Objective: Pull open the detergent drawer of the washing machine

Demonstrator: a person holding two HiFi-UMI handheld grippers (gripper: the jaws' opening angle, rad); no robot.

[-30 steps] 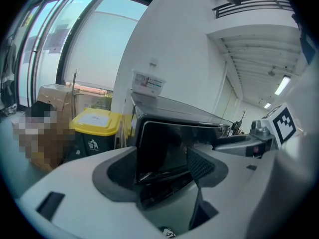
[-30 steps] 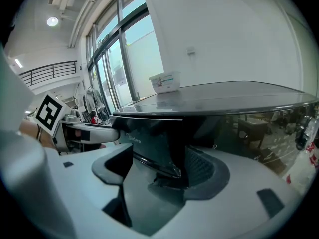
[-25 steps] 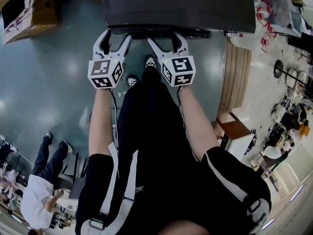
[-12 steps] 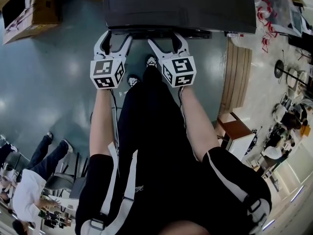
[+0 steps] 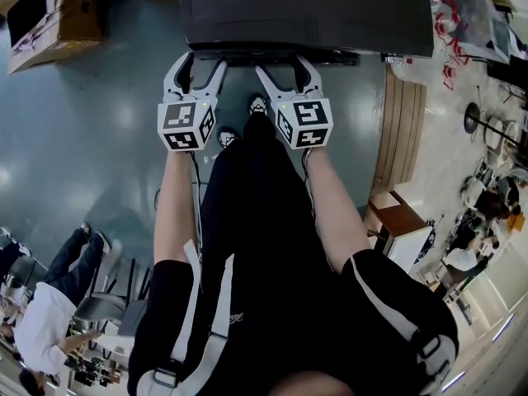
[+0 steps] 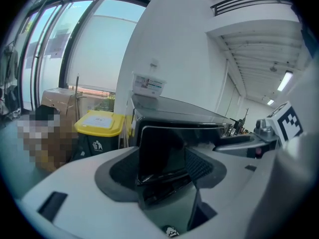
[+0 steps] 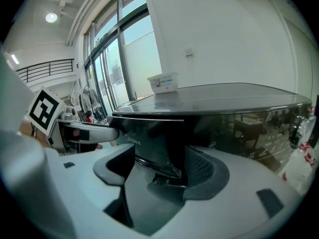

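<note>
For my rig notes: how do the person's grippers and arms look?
The left gripper and right gripper have pale grey curved jaws with dark textured pads. Each carries a cube of black-and-white square markers. The sleeves are short, black, white-striped.

- My left gripper: jaws wide, just easing inward, gripping nothing.
- My right gripper: likewise wide, just easing inward.
- Left forearm and right forearm reach forward, side by side.

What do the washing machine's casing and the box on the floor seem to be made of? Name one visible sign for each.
The washing machine casing: dark, glossy, likely coated metal or plastic; it mirrors the room. The box: brown, matte, probably cardboard, with folded flaps.
</note>
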